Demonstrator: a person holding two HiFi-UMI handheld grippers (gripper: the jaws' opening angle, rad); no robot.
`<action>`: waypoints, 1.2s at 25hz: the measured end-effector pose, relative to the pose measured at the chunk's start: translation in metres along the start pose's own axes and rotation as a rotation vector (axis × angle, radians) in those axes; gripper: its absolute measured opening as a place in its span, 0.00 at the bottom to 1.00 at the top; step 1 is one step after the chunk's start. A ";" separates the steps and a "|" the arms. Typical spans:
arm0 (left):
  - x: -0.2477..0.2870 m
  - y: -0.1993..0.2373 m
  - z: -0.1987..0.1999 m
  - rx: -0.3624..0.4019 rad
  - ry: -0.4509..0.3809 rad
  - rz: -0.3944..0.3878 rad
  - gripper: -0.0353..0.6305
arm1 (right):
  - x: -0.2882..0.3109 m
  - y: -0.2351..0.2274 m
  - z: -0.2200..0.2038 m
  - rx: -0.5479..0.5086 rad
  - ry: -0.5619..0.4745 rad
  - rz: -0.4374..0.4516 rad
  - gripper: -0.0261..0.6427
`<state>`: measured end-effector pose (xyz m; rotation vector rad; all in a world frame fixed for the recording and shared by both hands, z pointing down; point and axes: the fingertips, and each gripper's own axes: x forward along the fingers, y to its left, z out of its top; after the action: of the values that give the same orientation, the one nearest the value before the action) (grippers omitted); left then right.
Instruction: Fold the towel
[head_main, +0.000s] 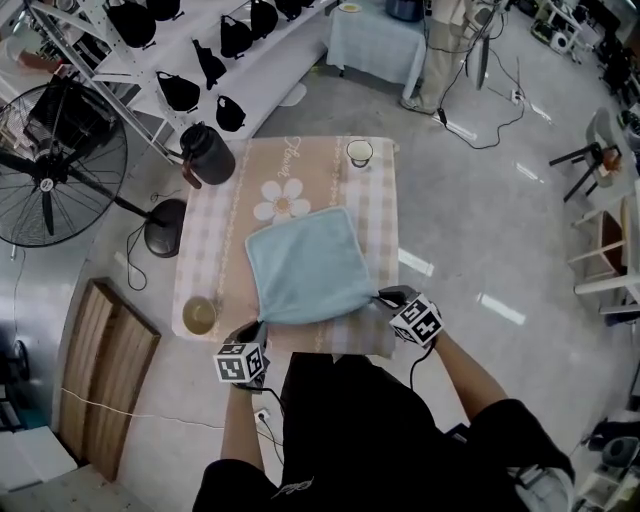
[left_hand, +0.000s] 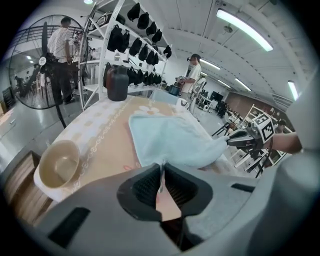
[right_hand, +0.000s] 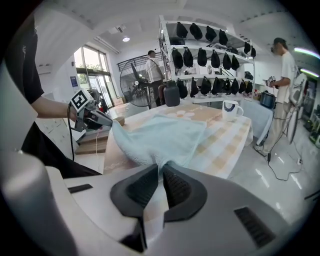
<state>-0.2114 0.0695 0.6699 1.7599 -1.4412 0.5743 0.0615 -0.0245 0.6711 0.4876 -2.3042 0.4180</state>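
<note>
The towel (head_main: 305, 265) lies spread flat on the table (head_main: 215, 250), on the half nearest you, with its near edge just past the table's near edge. Each of your tools has one of its near corners. The left tool (head_main: 258, 328) is nearly closed, with only a thin pinch of blue cloth between its ribbed pads, at the corner toward the table's left side. The right tool (head_main: 384, 296) is closed the same way on the other near corner, toward the table's right side. Both corners look lifted slightly off the table, and the cloth sags a little between them.

What the coming move likely turns on is that the whole towel stretches away from both tools, toward the table's far end where the mug (head_main: 359, 153) stands. The edge you hold runs across the table from one tool to the other, so the fold line should run the same way, across the table. Neither hand is nearer: both are already on the cloth. The towel sits slightly skewed on the table, its right near corner a bit farther up than the left. Carrying both corners evenly toward the far edge would probably keep the halves aligned. The bowl (head_main: 199, 315) at the table's near left corner sits just beside your left tool, so mind it.
</note>
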 end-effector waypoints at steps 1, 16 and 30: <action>0.001 0.004 0.010 -0.001 -0.008 -0.001 0.10 | 0.000 -0.006 0.008 0.001 -0.009 -0.011 0.09; 0.051 0.068 0.152 0.046 -0.073 -0.017 0.10 | 0.039 -0.107 0.143 0.008 -0.058 -0.183 0.09; 0.100 0.108 0.200 0.072 -0.046 -0.038 0.10 | 0.080 -0.145 0.176 0.054 -0.019 -0.280 0.09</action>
<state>-0.3151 -0.1560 0.6553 1.8637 -1.4317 0.5754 -0.0294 -0.2449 0.6310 0.8311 -2.2044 0.3394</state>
